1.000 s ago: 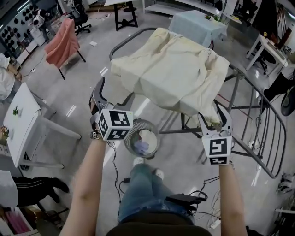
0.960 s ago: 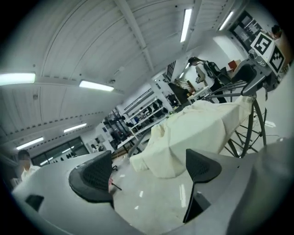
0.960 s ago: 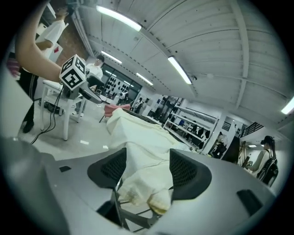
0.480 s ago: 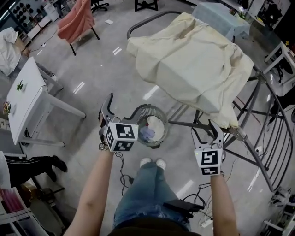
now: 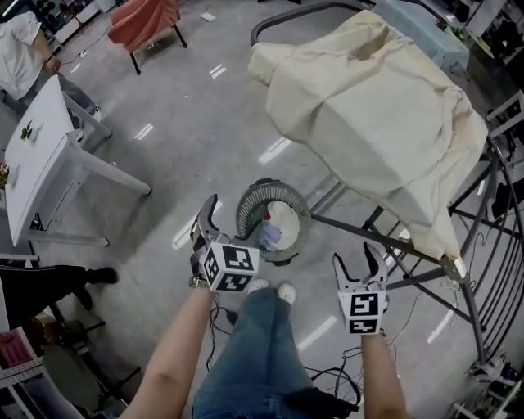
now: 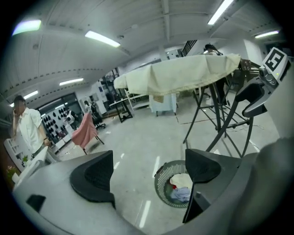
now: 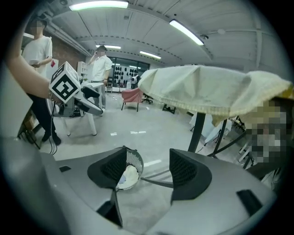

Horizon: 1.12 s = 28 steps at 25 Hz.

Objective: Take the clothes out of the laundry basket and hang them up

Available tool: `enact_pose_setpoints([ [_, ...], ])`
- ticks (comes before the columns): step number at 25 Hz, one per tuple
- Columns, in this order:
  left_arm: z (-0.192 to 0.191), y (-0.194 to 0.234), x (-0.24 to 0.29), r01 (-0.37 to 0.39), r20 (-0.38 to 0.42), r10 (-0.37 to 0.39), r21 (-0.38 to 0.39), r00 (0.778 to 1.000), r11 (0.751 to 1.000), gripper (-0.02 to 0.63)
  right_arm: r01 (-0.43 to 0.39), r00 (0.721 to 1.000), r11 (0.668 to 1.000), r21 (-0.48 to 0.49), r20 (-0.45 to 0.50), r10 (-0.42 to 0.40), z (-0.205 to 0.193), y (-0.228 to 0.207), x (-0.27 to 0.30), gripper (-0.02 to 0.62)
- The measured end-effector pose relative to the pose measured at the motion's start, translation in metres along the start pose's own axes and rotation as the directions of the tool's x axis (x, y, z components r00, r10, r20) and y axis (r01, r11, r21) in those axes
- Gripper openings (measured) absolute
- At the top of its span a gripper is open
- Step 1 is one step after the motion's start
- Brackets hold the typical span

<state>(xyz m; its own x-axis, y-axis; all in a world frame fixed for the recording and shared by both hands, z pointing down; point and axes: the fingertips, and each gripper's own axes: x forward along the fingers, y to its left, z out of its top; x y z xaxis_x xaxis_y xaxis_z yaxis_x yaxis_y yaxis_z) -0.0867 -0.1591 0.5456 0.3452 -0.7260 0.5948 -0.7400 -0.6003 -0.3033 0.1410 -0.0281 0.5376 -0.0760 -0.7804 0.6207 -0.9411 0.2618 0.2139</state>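
A round grey laundry basket (image 5: pixel 273 221) stands on the floor with white, blue and red clothes in it. My left gripper (image 5: pixel 206 216) hangs open just to its left, above the floor, with nothing between its fingers. My right gripper (image 5: pixel 354 260) is open and empty to the basket's right, near the rack's legs. A large cream cloth (image 5: pixel 377 123) lies draped over the drying rack. In the left gripper view the basket (image 6: pixel 177 186) shows between the pads of the gripper (image 6: pixel 149 172). In the right gripper view the basket (image 7: pixel 128 172) sits behind the left pad of the gripper (image 7: pixel 144 167).
The rack's dark metal legs (image 5: pixel 393 237) spread across the floor right of the basket. A white table (image 5: pixel 37 155) stands at the left, a pink cloth on a chair (image 5: pixel 143 16) farther off. Cables (image 5: pixel 327 385) lie by my feet. People in white (image 7: pixel 98 69) stand behind.
Both grippers have come down from beside the draped cloth towards the basket on the floor. Their jaws stand as wide as before. The cream cloth stays on the rack.
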Motion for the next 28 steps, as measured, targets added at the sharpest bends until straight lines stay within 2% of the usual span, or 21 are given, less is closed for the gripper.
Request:
enact_pose_setpoints([
  [11, -0.111, -0.049, 0.090, 0.074, -0.122, -0.095, -0.160, 0.988, 0.984, 0.488, -0.005, 0.994, 0.995, 0.096, -0.108, 0.015, -0.083, 0.020, 0.086, 0.273],
  [19, -0.189, -0.099, 0.160, 0.139, -0.249, -0.198, -0.238, 0.948, 0.961, 0.472, -0.016, 0.983, 0.993, 0.117, -0.182, 0.037, -0.146, 0.037, 0.137, 0.274],
  [28, -0.241, -0.159, 0.237, 0.208, -0.277, -0.306, -0.331, 0.911, 0.921, 0.443, -0.010, 0.977, 0.995, 0.095, -0.212, 0.030, -0.190, 0.039, 0.193, 0.273],
])
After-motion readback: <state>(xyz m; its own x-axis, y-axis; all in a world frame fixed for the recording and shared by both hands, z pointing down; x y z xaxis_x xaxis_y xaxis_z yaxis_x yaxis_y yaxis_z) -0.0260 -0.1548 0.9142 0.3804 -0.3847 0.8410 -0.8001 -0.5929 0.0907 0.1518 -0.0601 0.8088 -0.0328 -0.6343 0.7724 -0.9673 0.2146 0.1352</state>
